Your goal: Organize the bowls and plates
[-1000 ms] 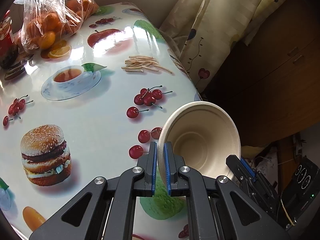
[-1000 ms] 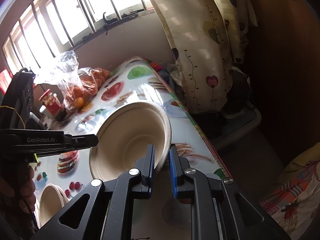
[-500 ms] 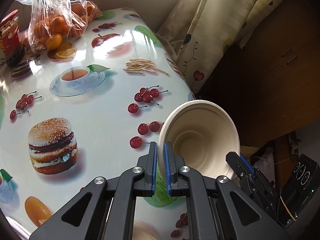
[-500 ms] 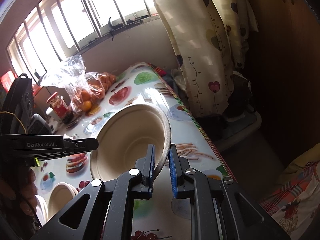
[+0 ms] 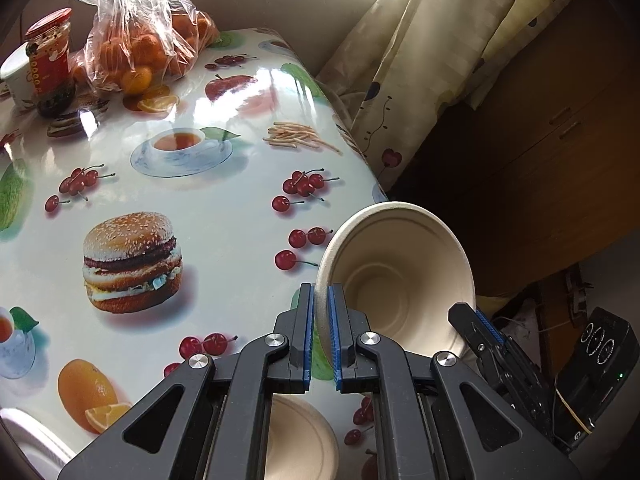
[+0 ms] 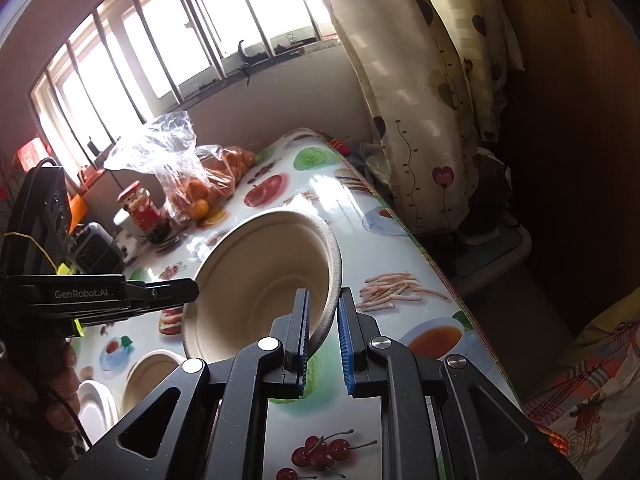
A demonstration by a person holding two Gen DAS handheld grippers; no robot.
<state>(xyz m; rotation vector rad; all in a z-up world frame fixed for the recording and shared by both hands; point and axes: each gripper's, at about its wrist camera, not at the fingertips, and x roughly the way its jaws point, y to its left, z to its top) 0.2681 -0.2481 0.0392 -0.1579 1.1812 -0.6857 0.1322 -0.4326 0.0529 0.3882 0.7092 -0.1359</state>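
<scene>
Daylight pours through a barred window (image 6: pixel 192 36) above the glossy, food-printed tabletop (image 5: pixel 224 208). A cream curtain (image 6: pixel 424 92) hangs beside a dark wooden cabinet (image 5: pixel 560 128).

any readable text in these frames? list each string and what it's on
"GenRobot.AI": white lettering on the side of the left gripper, seen from the right wrist view.
Red-labelled jar: the label carries print, too small and blurred to read.
Black device at the lower right of the left wrist view: dial markings, unreadable.
Nothing else legible.
</scene>
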